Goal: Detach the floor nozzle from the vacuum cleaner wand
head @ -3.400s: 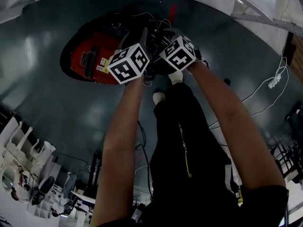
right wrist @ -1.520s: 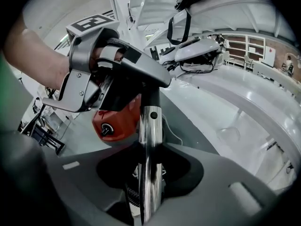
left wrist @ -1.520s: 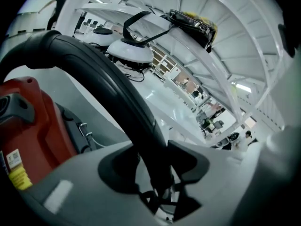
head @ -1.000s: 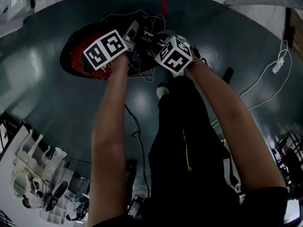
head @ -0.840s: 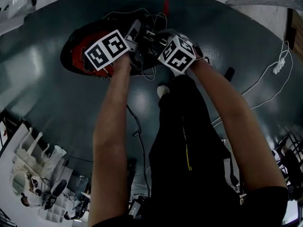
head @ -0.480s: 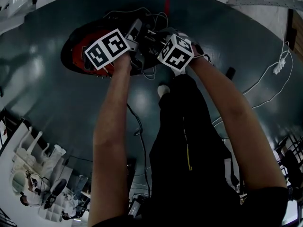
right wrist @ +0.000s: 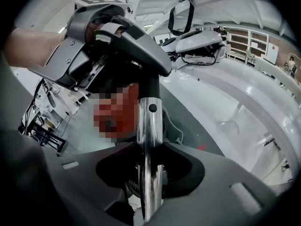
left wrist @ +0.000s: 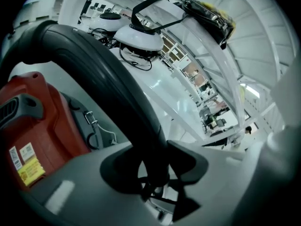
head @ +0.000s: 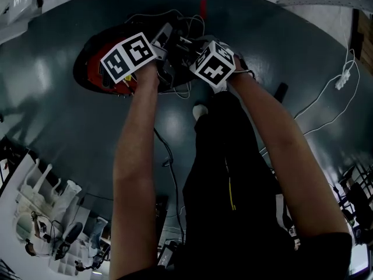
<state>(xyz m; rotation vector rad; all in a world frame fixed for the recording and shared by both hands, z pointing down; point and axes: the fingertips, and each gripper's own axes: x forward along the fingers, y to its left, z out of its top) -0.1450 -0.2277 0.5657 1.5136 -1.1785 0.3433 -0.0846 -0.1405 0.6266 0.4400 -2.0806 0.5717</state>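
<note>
A red vacuum cleaner (head: 96, 69) lies on the dark floor, far from me. Over it, my left gripper (head: 165, 50) is shut on the black curved handle tube (left wrist: 103, 79), which runs up and left from the jaws (left wrist: 153, 173). The red body (left wrist: 33, 121) shows at the left behind it. My right gripper (head: 187, 50) has the chrome wand (right wrist: 149, 131) upright between its jaws (right wrist: 150, 173), which are closing with the pads against the tube. The wand's top enters the black handle (right wrist: 136, 32) next to the left gripper (right wrist: 80, 46). No view shows the floor nozzle.
The person's black trouser legs (head: 233, 174) and a white sock (head: 200, 109) are just below the grippers. A dark cable (head: 169, 156) and a white cord with a plug strip (head: 341, 80) lie on the floor. White furniture (head: 35, 214) stands at the lower left.
Since the earliest frame my left gripper has moved up and left, away from the right one. Over the last second both hands stay put; the right cube has tilted slightly.
</note>
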